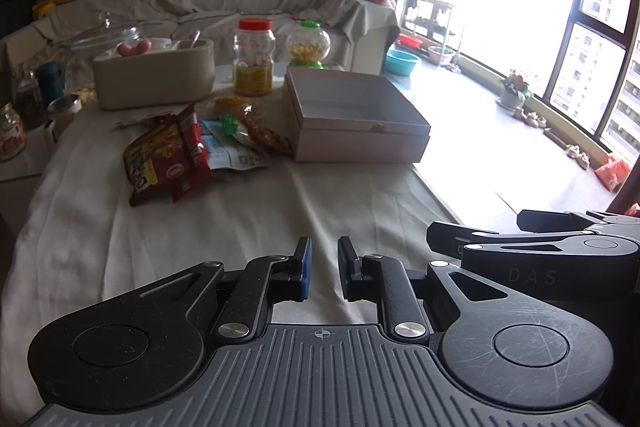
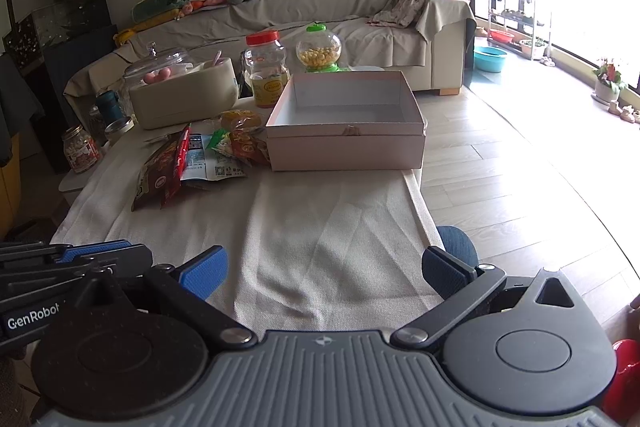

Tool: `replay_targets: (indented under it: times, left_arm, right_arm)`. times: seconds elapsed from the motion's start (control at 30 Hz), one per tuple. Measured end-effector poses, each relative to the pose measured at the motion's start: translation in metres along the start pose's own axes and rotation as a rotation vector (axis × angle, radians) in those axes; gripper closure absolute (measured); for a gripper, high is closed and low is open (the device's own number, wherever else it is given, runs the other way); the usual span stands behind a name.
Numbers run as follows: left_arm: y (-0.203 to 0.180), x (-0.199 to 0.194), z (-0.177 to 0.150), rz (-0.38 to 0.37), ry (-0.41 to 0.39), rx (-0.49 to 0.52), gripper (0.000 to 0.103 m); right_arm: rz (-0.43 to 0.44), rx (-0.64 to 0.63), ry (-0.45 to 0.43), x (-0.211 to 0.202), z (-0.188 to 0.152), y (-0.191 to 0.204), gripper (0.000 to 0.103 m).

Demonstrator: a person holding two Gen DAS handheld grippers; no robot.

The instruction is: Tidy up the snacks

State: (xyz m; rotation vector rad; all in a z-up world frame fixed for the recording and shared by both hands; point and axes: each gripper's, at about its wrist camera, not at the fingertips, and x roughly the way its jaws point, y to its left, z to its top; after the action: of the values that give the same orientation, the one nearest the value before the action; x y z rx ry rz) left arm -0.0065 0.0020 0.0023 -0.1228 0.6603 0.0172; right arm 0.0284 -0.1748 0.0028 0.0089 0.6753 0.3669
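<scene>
A pile of snack packets [image 1: 192, 147] [image 2: 200, 155] lies on the cloth-covered table [image 1: 200, 235], red and brown bags in front, blue-white and orange ones behind. Just right of the pile stands an open, empty pink box [image 1: 360, 145] [image 2: 344, 151]. My left gripper [image 1: 324, 247] hovers over the near part of the cloth, well short of the pile, jaws nearly together with nothing between them. My right gripper [image 2: 323, 259] is beside it on the right, wide open and empty, in line with the box. Each gripper shows in the other's view [image 1: 480, 235] [image 2: 80, 255].
Behind the pile stand a beige tub [image 1: 156, 79], a red-lidded jar [image 1: 254, 59] and a green-topped candy dispenser [image 1: 308, 45]. More jars [image 2: 80, 149] sit at the far left. The table's right edge [image 2: 416, 195] drops to the wooden floor. A covered sofa [image 2: 320, 11] is beyond.
</scene>
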Motion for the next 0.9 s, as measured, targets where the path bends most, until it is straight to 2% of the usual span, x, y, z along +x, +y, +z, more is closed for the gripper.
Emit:
replay_targets:
  times: [0.77,0.83,0.9]
  left_arm:
    - [0.011,0.018,0.006,-0.004,0.039,-0.027,0.085]
    - [0.013,0.025,0.008,-0.031,0.046,-0.015,0.085]
    - [0.018,0.034,0.011,-0.089,0.051,-0.01,0.085]
  right_arm:
    - [0.001,0.009,0.029,0.016,0.003,-0.002,0.0]
    - [0.008,0.012,0.0,0.02,0.004,-0.003,0.0]
    - [-0.002,0.004,-0.059,0.026,0.006,-0.006,0.0]
